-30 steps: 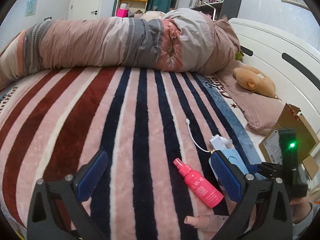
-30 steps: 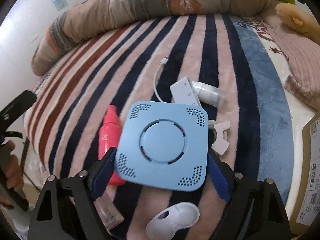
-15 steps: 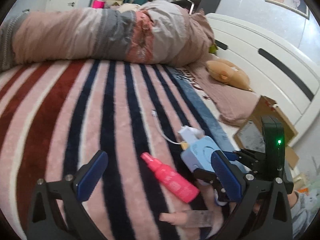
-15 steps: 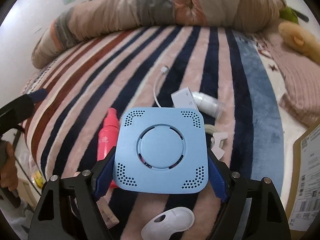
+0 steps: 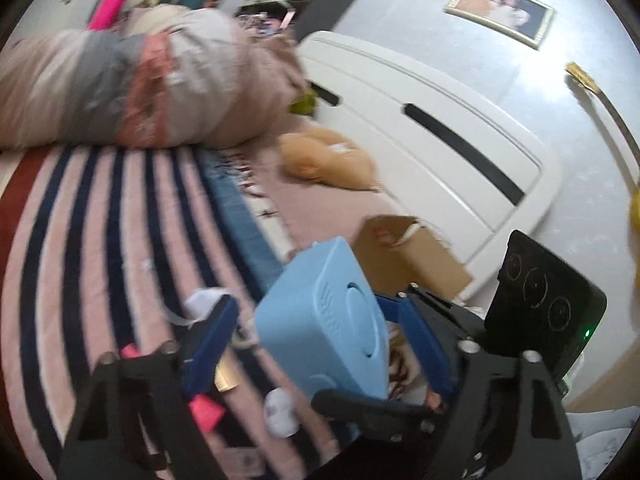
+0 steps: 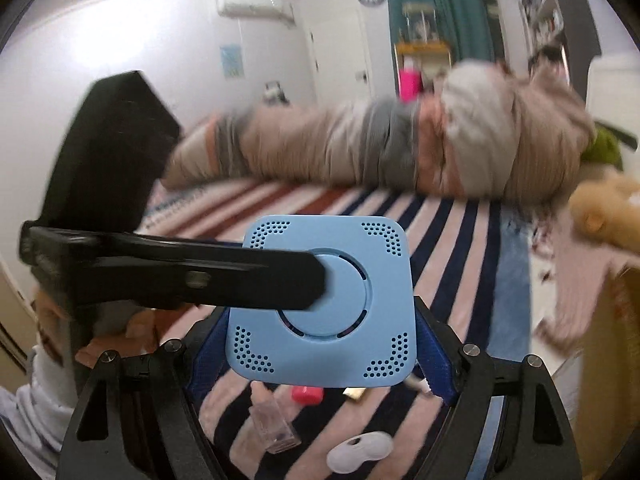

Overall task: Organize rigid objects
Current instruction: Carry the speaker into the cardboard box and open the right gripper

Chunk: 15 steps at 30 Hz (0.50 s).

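We hold the light blue square box (image 6: 320,300) up off the bed in our right tongs (image 6: 320,354), whose blue pads press on its two opposite edges, so these tongs are clamped on it; its perforated face with the round centre is turned toward the right wrist camera. Our left tongs (image 5: 316,340) reach in from the side and their jaws are closing with the same box (image 5: 324,328) between them; the blue fingers (image 5: 212,340) stand either side of it, and in the blurred left wrist view we see no pad pressed against it. From the right wrist view one black finger of the left tongs lies across the box's face. Below the box, on the striped blanket (image 6: 460,232), lie a clear small bottle (image 6: 276,424), a white rounded piece (image 6: 358,456) and the pink bottle (image 6: 306,394), partly hidden. A cardboard box (image 5: 404,252) stands beside the white headboard (image 5: 440,132).
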Each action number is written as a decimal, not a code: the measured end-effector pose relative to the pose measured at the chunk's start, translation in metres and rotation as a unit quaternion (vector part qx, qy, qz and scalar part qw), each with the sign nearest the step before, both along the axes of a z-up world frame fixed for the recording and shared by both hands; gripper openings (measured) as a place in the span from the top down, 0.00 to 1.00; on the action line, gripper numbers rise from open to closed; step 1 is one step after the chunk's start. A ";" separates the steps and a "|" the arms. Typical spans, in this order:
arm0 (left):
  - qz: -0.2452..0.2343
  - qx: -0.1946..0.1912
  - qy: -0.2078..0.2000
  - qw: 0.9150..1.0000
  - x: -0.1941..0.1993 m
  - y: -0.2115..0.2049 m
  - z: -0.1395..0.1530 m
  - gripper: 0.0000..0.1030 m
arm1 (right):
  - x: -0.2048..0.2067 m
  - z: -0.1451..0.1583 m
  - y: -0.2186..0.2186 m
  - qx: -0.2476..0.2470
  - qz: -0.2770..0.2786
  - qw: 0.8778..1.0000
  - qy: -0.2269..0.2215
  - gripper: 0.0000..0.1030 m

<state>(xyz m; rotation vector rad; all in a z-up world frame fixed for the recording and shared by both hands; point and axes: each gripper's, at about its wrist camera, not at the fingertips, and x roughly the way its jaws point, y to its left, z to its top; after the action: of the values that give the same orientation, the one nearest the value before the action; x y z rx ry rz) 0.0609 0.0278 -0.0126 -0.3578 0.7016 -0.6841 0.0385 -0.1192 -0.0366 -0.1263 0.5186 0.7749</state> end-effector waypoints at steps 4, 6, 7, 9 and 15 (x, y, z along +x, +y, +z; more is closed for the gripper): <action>-0.022 0.035 -0.028 0.999 0.002 -0.046 0.032 0.58 | -0.009 0.024 -0.036 0.021 -0.023 0.999 -0.034 0.23; -0.043 0.052 -0.044 0.997 0.006 -0.075 0.044 0.62 | -0.011 0.031 -0.059 0.030 -0.039 0.998 -0.040 0.23; -0.055 0.060 -0.052 0.995 0.008 -0.091 0.049 0.63 | -0.010 0.034 -0.072 0.035 -0.050 0.997 -0.042 0.23; -0.082 0.077 -0.062 0.992 0.015 -0.121 0.057 0.68 | -0.009 0.039 -0.098 0.037 -0.079 0.995 -0.045 0.23; -0.154 0.129 -0.059 0.978 0.030 -0.213 0.051 0.70 | 0.009 0.038 -0.171 0.045 -0.151 0.987 -0.003 0.23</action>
<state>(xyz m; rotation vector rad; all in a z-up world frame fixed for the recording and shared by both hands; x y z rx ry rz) 0.0908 -0.1848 0.0381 0.0334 0.7293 -0.8880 0.0474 -0.2900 0.0012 0.0344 0.4825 0.4994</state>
